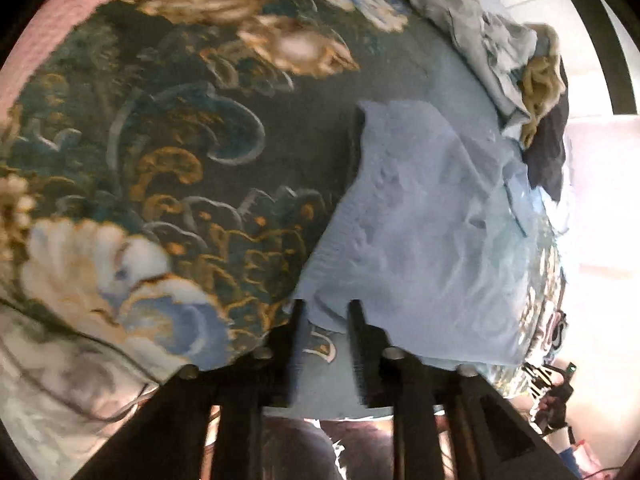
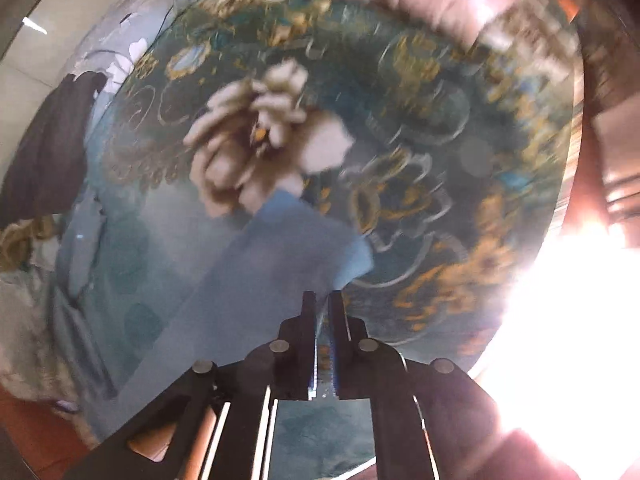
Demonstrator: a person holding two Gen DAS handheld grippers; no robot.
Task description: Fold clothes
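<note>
A light blue garment (image 1: 424,216) lies spread on a dark teal bedspread (image 1: 180,152) with gold and cream flowers. My left gripper (image 1: 326,308) is open at the garment's near edge, with cloth lying between its fingers. In the right wrist view the same blue garment (image 2: 260,272) stretches from the lower left up to my right gripper (image 2: 322,300), whose fingers are nearly together and pinch its edge. The view is blurred by motion.
A heap of other clothes, grey (image 1: 472,28), yellow (image 1: 540,84) and dark navy (image 1: 552,148), lies at the far right of the bed. A pink blanket (image 1: 60,32) lies at the far left. A dark garment (image 2: 44,152) lies at the bed's left edge. Bright glare (image 2: 568,320) fills the right.
</note>
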